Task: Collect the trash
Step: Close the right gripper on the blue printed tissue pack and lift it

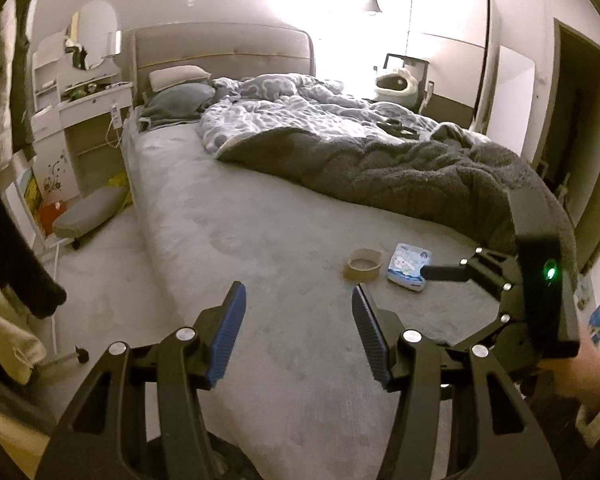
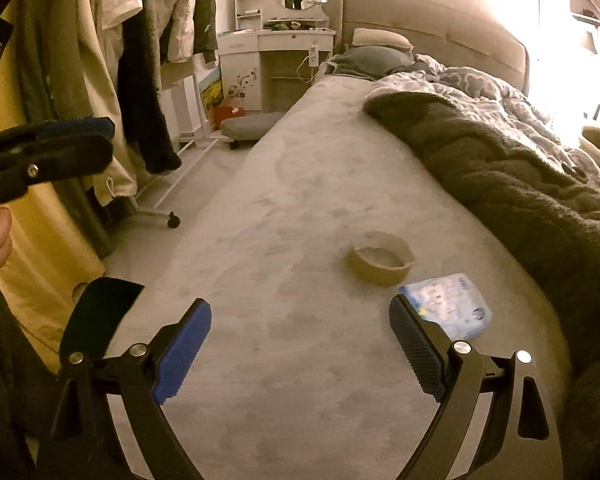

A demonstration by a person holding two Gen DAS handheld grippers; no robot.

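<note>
Nothing is collected yet, as far as I can judge: the tape roll [image 2: 381, 261] and the small blue-and-white packet [image 2: 450, 306] both lie untouched on the bare sheet near the foot of the bed [image 2: 300, 184], just beside each other. The roll is a low tan ring, hollow in the middle; the packet is flat, printed and slightly crumpled. My right gripper [image 2: 300, 354] hangs over the sheet near the packet, jaws spread and empty. My left gripper [image 1: 298, 334] is also spread, holding nothing, farther from both. The dark blanket [image 1: 400, 168] lies bunched behind them.
</note>
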